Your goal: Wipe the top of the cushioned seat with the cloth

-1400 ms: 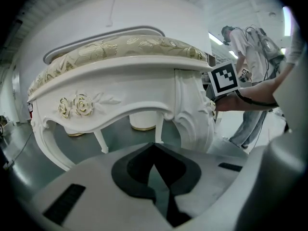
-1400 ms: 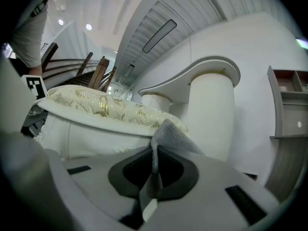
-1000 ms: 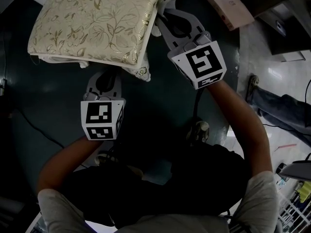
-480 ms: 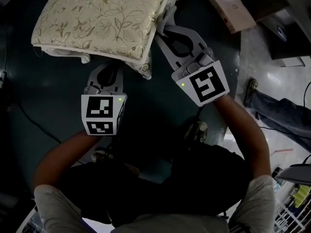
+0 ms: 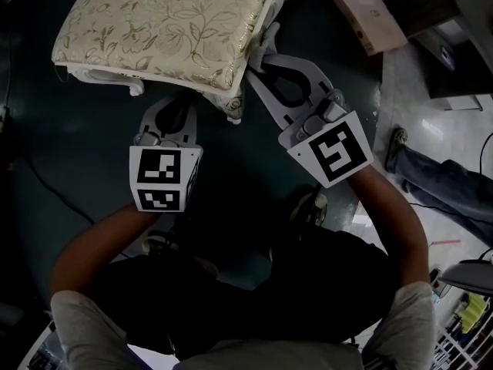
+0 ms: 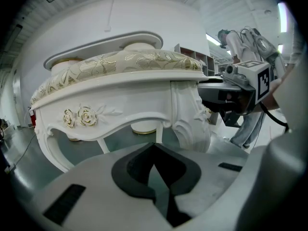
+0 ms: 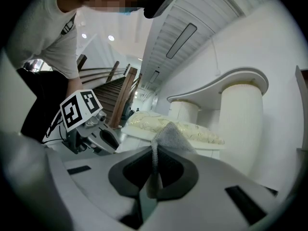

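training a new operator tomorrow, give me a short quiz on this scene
1. What does the right hand-held gripper hold? A nothing, B a cloth, C a sponge.
2. True or false: the left hand-held gripper is clamped on the cushioned seat.
3. Fill in: the top of the cushioned seat shows a gold ____ pattern.
Key: 1 B. 2 false, it is shut and empty. 3 leaf.
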### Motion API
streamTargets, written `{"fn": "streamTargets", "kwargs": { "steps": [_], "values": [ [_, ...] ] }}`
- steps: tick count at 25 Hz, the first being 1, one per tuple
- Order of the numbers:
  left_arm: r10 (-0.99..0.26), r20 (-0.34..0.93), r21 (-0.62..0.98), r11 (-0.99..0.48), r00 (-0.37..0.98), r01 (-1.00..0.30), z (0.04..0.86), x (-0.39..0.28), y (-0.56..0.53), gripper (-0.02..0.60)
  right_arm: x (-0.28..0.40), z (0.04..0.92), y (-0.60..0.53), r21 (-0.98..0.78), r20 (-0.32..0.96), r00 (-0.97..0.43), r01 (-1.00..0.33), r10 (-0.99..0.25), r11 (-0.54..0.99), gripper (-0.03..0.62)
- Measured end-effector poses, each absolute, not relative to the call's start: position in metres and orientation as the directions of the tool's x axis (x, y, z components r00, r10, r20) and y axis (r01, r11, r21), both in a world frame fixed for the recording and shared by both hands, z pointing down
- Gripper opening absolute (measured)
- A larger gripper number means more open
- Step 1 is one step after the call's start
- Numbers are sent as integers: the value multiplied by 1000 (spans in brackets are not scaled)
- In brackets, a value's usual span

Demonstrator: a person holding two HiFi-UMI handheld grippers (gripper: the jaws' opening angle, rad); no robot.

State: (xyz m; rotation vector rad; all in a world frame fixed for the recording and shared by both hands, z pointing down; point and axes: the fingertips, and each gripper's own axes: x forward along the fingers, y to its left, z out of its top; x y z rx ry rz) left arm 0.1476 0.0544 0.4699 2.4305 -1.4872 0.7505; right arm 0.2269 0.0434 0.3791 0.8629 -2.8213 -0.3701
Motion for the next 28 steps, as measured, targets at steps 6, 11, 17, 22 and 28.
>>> {"fn": "streamTargets", "kwargs": {
  "steps": [6, 11, 17, 22, 28],
  "values": [
    [-774, 514, -83, -475, 370, -876, 469, 147, 53, 14, 225, 381, 53, 271, 121, -828, -503, -547, 821, 20],
    [-771, 515, -78, -478, 376, -875, 470, 146, 55, 14, 223, 380, 62, 236, 118, -847, -483, -519, 843, 20],
    [-770, 510, -63, -477, 383, -876, 469, 144, 57, 14, 223, 382, 71, 209, 151, -872, -433, -466, 877, 20],
    [-771, 503, -62, -482, 390, -874, 467, 145, 57, 14, 219, 383, 78, 220, 173, -877, -410, -449, 885, 20],
    [-766, 511, -56, -482, 390, -874, 470, 143, 57, 14, 218, 384, 83, 210, 197, -877, -399, -438, 893, 20]
  ]
}}
